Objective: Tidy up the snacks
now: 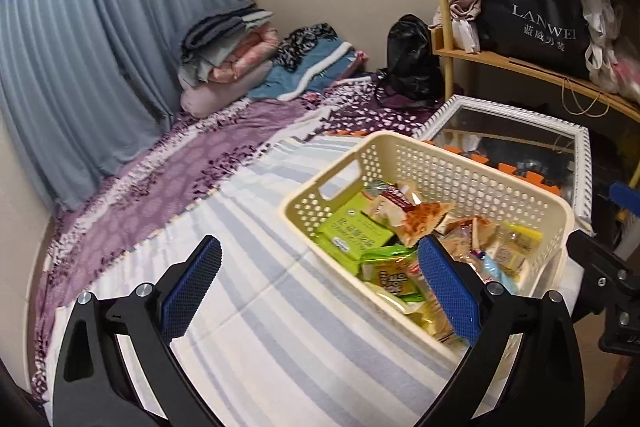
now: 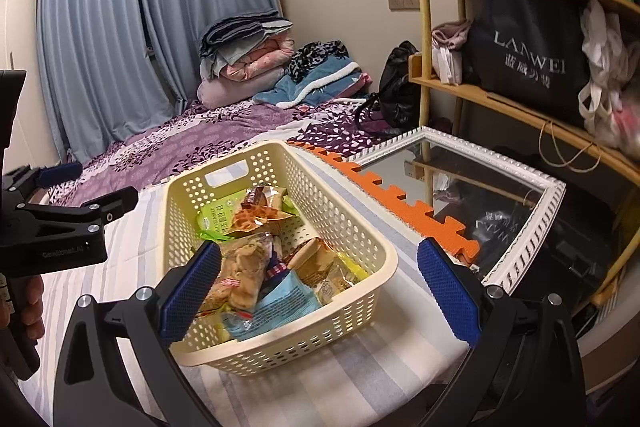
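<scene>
Basket (image 1: pixel 460 171), cream plastic with holes, sits on the striped bed sheet (image 1: pixel 280 327) in the left wrist view, packed with snack packets (image 1: pixel 356 231). The left gripper (image 1: pixel 320 287) has its fingers spread wide, holding nothing. In the right wrist view the right gripper (image 2: pixel 320 287) is likewise wide apart and empty, over the basket's near corner, a mirror (image 2: pixel 520 211) just beside.

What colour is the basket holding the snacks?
Cream basket, dotted with holes; clearest in the right wrist view.
</scene>
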`<state>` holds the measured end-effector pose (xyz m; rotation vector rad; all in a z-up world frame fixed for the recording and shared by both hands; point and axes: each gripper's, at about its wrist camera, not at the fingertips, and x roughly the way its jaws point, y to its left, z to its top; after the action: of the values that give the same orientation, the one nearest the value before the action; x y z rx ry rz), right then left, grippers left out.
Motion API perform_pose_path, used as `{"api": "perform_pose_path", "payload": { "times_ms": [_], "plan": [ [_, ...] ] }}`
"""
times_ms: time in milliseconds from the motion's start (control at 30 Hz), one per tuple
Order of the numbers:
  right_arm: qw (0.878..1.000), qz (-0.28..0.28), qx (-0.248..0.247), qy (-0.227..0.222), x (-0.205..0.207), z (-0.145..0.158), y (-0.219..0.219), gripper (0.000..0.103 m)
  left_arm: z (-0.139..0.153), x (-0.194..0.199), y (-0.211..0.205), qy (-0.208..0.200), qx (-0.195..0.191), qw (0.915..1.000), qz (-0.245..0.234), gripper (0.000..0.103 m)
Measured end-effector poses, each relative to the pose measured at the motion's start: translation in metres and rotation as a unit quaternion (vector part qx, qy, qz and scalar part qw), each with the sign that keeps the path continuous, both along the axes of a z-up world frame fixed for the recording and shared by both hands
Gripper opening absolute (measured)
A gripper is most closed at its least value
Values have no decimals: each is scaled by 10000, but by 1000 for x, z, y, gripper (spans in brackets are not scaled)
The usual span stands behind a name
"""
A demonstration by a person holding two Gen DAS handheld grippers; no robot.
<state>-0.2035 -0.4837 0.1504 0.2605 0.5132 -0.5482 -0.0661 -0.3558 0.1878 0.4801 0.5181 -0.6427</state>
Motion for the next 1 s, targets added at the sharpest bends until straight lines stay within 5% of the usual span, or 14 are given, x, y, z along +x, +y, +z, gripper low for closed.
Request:
{"api": "perform_pose_path", "payload": {
  "times_ms": [1000],
  "plan": [
    [9935,-216,-974,555,6,13,69,98,-2,-1,66,315,-336,9988,158,100]
  ]
}}
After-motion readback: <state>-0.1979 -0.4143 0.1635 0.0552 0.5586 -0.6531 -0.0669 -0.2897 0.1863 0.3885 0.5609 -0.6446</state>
